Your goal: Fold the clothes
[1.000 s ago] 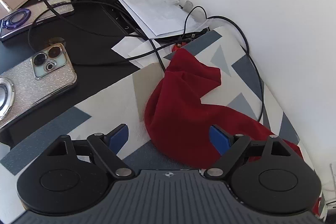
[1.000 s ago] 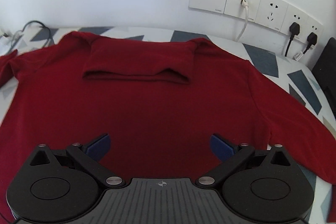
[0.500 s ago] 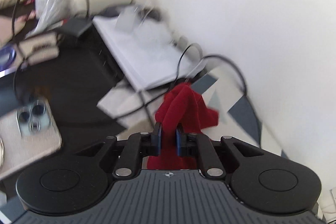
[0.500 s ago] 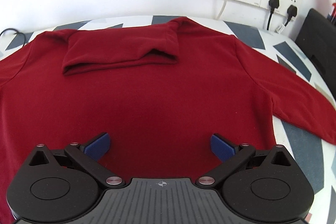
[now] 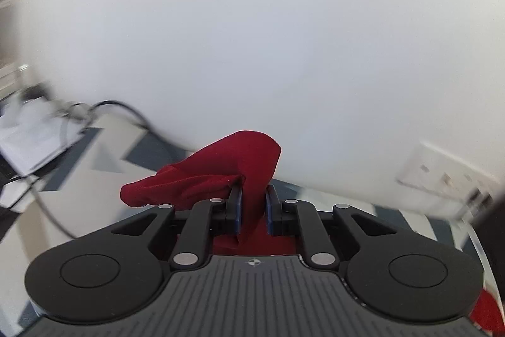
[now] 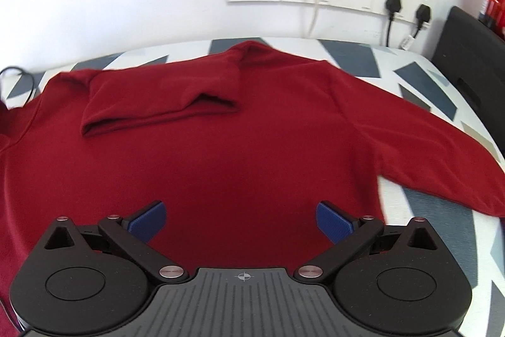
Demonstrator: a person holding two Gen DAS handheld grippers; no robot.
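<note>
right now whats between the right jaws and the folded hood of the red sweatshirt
In the right wrist view, only the flat body of the red sweatshirt lies between the open right gripper and the folded hood; nothing else sits there.

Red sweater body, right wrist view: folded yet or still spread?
Spread. The red sweater lies flat on the patterned cover, one sleeve stretched out sideways; only its collar is turned down.
</note>
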